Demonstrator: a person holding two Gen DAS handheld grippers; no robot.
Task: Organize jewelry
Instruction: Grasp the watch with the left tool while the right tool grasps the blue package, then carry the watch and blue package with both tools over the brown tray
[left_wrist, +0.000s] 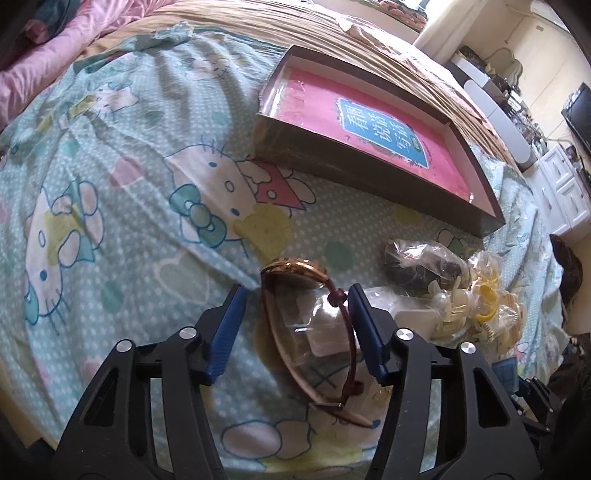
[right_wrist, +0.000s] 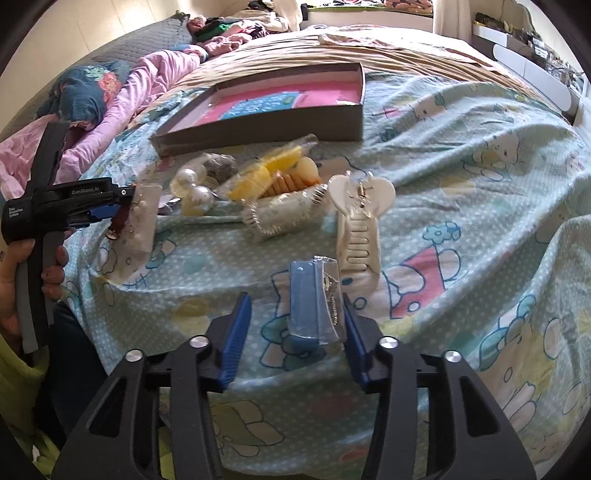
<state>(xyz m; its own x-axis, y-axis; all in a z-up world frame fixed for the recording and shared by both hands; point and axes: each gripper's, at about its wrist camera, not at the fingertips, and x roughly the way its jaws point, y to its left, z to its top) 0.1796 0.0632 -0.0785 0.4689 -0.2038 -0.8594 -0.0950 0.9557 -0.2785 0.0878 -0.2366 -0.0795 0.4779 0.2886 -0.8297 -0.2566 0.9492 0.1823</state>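
Observation:
My left gripper (left_wrist: 295, 325) is open around a wristwatch (left_wrist: 295, 271) with a gold case and a dark red strap; the strap lies against the right finger. The left gripper also shows in the right wrist view (right_wrist: 110, 214) with the watch (right_wrist: 119, 221) at its tips. My right gripper (right_wrist: 293, 325) is open around a blue packet in clear wrap (right_wrist: 314, 299) that lies on the bed. A shallow box with a pink book inside (left_wrist: 373, 122) lies further back, also in the right wrist view (right_wrist: 280, 99). Bagged jewelry (right_wrist: 277, 173) lies in a pile.
A white hair claw clip (right_wrist: 360, 221) stands near the blue packet. Pearl items (right_wrist: 195, 188) and a silver bracelet bag (right_wrist: 284, 214) lie mid-bed. The Hello Kitty sheet (left_wrist: 129, 184) covers the bed; pink bedding (right_wrist: 147, 81) lies at the far left. White cabinets (left_wrist: 565, 184) stand beside the bed.

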